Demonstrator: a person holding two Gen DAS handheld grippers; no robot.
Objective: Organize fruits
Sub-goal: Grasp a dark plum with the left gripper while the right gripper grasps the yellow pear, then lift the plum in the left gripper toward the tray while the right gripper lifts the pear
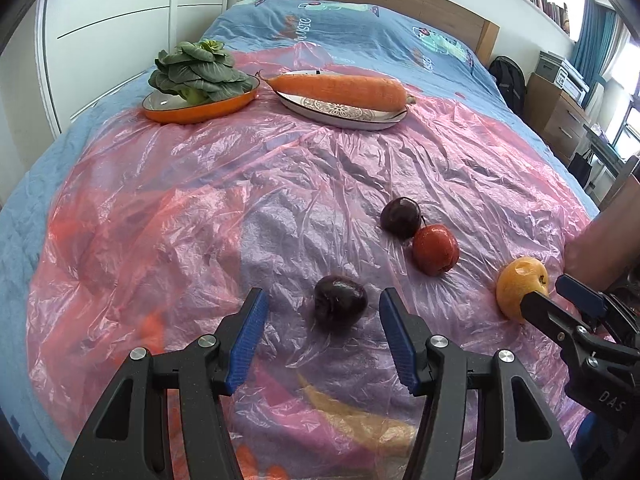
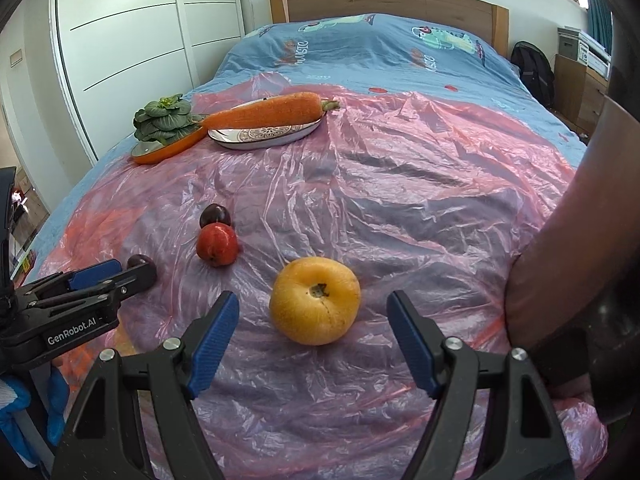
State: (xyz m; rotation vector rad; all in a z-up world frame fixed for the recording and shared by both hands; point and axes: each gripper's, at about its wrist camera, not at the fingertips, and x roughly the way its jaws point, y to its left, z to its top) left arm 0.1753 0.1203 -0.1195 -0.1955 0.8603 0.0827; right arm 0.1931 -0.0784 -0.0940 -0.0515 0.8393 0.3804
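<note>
A dark plum [image 1: 340, 300] lies on the pink plastic sheet [image 1: 200, 184] just ahead of my open left gripper [image 1: 323, 305], between its fingertips. A second dark plum [image 1: 401, 218] and a red fruit [image 1: 435, 249] touch each other farther right. A yellow fruit [image 2: 315, 301] lies between the fingertips of my open right gripper [image 2: 313, 309]; it also shows in the left wrist view [image 1: 520, 286]. In the right wrist view the near plum [image 2: 143, 270] is partly hidden behind the left gripper, with the red fruit [image 2: 217, 245] and far plum [image 2: 215, 215] beyond.
At the far side of the sheet an orange dish [image 1: 200, 110] holds a leafy green vegetable [image 1: 198, 72], and a patterned white plate [image 1: 344, 114] holds a large carrot [image 1: 340, 88]. The bed's blue cover, wooden headboard, white wardrobe at left and drawers at right surround it.
</note>
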